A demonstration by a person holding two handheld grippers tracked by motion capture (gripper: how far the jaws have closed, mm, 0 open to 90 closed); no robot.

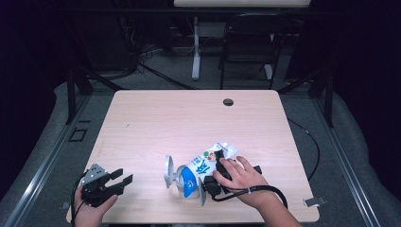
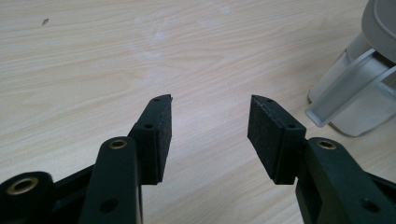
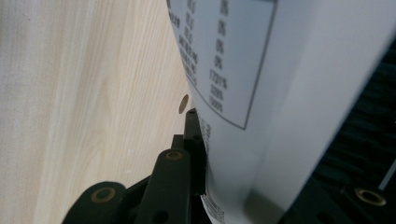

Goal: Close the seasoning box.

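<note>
A white milk carton (image 1: 201, 166) with blue print lies on its side at the front of the wooden table (image 1: 189, 118). My right gripper (image 1: 215, 173), under the person's right hand, is shut on the carton's middle. In the right gripper view the carton's (image 3: 280, 93) printed side sits between the jaws of that gripper (image 3: 261, 154), and the left pad (image 3: 198, 149) presses on it. A grey and clear plastic piece (image 1: 169, 171) stands at the carton's left end. My left gripper (image 1: 124, 176) rests open at the front left corner, apart from the carton, with only bare wood between its jaws (image 2: 210, 112).
The plastic piece (image 2: 355, 88) appears at the right edge of the left gripper view, beyond the right jaw. A cable hole (image 1: 228, 101) sits near the table's far edge. A chair (image 1: 246, 42) and a desk leg stand behind the table. Cables trail off the front edge.
</note>
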